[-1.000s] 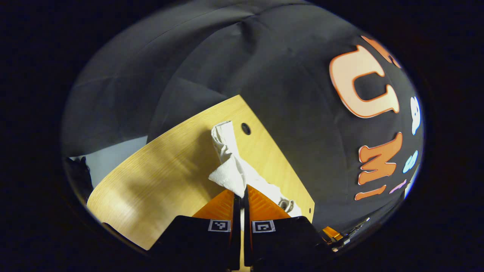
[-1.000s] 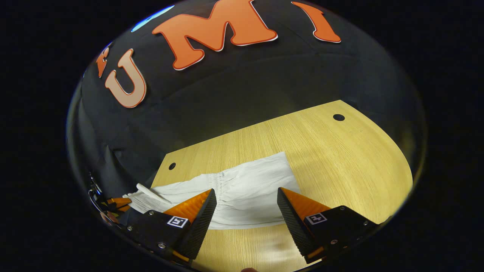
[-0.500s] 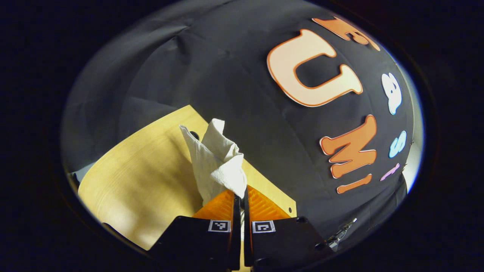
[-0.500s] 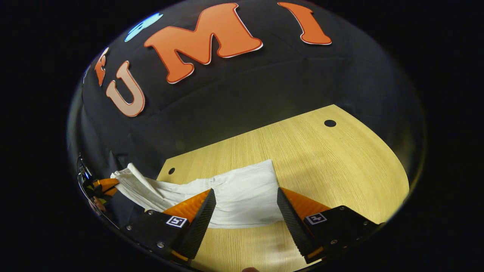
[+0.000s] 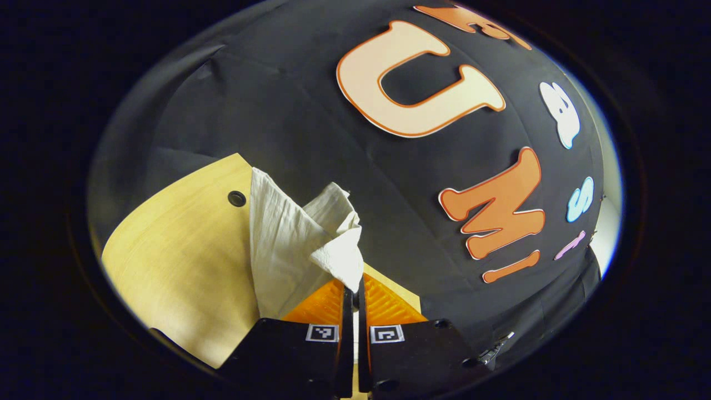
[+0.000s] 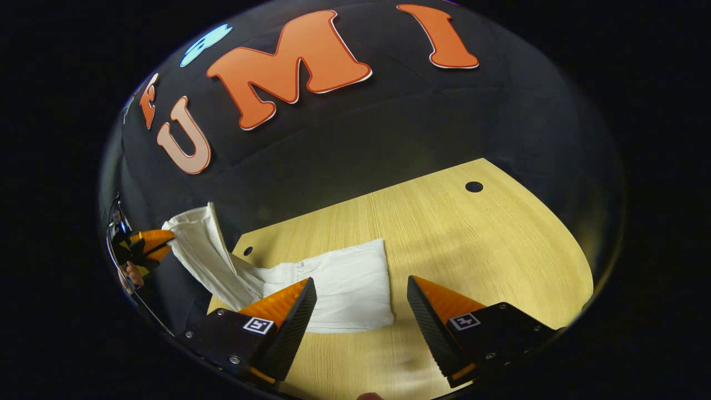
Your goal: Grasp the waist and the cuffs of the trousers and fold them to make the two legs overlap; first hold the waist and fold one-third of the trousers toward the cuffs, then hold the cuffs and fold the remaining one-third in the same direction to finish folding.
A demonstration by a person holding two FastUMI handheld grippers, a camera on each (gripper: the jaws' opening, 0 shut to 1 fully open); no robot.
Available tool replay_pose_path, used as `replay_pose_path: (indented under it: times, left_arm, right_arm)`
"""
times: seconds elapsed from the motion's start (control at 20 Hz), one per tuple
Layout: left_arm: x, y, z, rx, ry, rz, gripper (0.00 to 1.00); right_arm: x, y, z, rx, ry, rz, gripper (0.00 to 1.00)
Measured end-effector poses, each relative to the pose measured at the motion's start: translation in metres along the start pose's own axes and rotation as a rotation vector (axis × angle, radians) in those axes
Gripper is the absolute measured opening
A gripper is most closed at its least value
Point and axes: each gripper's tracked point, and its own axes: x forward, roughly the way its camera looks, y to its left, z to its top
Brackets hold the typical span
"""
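The white trousers lie with their long axis across the wooden table, one end flat on the wood, the other end lifted off the table's left edge and hanging in the air; in the left gripper view that raised end bunches up right at my fingertips; whether it is waist or cuffs I cannot tell. My left gripper is clamped on that cloth, both fingers pressed together with the fabric between them; seen from the right gripper view it sits far to the left, above the table's level. My right gripper hovers with fingers spread wide, holding nothing, the flat end just ahead between them. I judge the carry runs along that axis, from left toward the flat end; my right is the nearer hand there.
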Motion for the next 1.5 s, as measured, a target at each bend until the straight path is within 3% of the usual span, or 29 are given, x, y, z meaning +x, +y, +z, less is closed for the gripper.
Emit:
replay_pose_path:
  times: [0.6, 0.9, 1.2, 1.35, 1.4, 1.45, 1.5]
  left_arm:
    - [0.095, -0.084, -0.077, 0.144, 0.116, 0.031, 0.07]
    - [0.126, -0.117, -0.138, 0.237, 0.201, 0.017, 0.07]
    - [0.149, -0.130, -0.229, 0.388, 0.315, 0.035, 0.07]
    - [0.142, -0.125, -0.280, 0.537, 0.443, 0.017, 0.13]
    - [0.136, -0.128, -0.291, 0.575, 0.462, -0.006, 0.18]
    - [0.129, -0.133, -0.303, 0.606, 0.479, -0.035, 0.29]
    - [0.123, -0.136, -0.310, 0.642, 0.490, -0.055, 0.29]
  right_arm:
    - [-0.010, -0.069, 0.013, 0.023, 0.005, -0.006, 0.99]
    - [-0.005, -0.093, 0.020, 0.012, 0.009, -0.003, 0.99]
    - [0.000, -0.100, 0.018, 0.003, 0.021, 0.018, 0.99]
    - [-0.003, -0.099, 0.019, -0.002, 0.017, 0.032, 0.99]
    - [-0.004, -0.098, 0.021, -0.003, 0.011, 0.036, 0.98]
    - [-0.005, -0.098, 0.022, -0.004, 0.007, 0.036, 0.99]
    - [-0.005, -0.096, 0.023, -0.006, 0.002, 0.040, 0.98]
